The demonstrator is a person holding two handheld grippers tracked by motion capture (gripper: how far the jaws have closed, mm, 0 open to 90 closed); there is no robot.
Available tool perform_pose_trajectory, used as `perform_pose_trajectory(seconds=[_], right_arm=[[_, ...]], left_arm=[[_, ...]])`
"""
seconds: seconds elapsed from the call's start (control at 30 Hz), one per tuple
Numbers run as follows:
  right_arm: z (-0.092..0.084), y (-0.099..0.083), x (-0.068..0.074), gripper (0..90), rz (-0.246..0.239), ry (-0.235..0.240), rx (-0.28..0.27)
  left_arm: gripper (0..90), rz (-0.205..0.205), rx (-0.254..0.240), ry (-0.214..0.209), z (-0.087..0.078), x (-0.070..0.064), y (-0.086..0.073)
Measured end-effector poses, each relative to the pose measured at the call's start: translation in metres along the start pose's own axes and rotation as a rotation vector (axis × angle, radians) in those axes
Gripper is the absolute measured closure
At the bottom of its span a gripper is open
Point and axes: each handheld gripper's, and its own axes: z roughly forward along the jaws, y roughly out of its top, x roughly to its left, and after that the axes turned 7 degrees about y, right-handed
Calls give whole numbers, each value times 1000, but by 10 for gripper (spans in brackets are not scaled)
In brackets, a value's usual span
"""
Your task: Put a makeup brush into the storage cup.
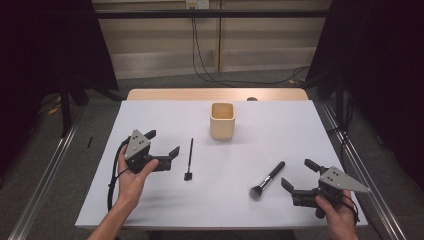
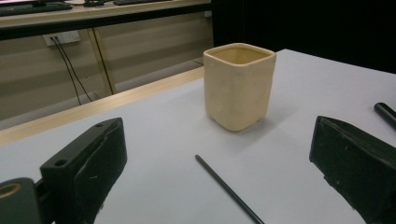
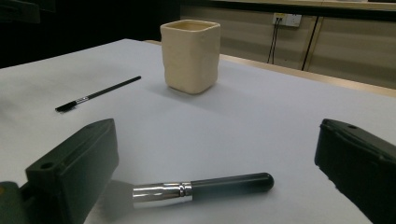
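Nearest the person, the right gripper (image 1: 295, 176) rests low at the near right of the white table (image 1: 280, 125), its jaws spread wide and holding nothing, aimed left and away. Just beyond them lies the makeup brush (image 1: 268, 179), untouched: its long axis runs diagonally, bristle head toward the near left, black handle pointing far right, with a silver ferrule (image 3: 161, 193) between. The left gripper (image 1: 162, 143), held in the left hand (image 1: 134, 176) with the wrist low, also gapes wide and empty, pointing right. Just past its jaws a thin black brush (image 1: 189, 159) lies front-to-back, its small head nearest. Farthest stands a cream square cup (image 1: 222, 120), upright.
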Motion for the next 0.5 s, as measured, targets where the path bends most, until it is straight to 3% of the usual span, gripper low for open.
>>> perform_pose_trajectory(seconds=[0.33,0.4,0.5], right_arm=[[0,0,0,0,3,-1,2],[0,0,-1,0,2,0,3],[0,0,-1,0,5,1,5]], left_arm=[[40,8,3,-24,16,-7,9],[40,-19,11,-34,24,-10,12],[40,-11,27,-38,30,-11,14]])
